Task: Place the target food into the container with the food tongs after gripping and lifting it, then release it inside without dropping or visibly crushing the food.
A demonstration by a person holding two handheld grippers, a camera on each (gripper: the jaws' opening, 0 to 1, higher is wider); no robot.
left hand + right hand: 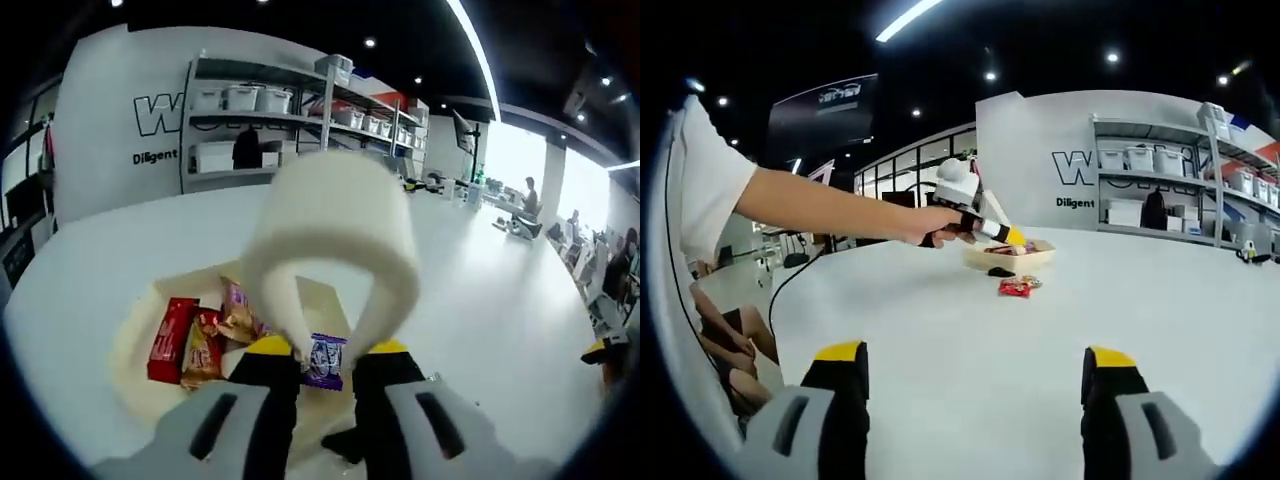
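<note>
My left gripper (328, 350) is shut on a pair of white food tongs (335, 230), squeezing their two arms. The tong tips pinch a purple snack packet (324, 362) just above the cream container (130, 345). Inside the container lie a red packet (172, 340), an orange packet (203, 352) and a pink-purple packet (240, 315). In the right gripper view, a person's hand holds the left gripper (985, 228) with the tongs (953, 178) over the container (1032, 261) at the far side of the table. My right gripper (975, 365) stands open above bare table.
A red snack packet (1015, 288) and a small dark item (1001, 272) lie on the white table (940, 320) in front of the container. Shelving with bins (270, 110) stands beyond the table's far edge. The person's arm (820, 210) reaches in from the left.
</note>
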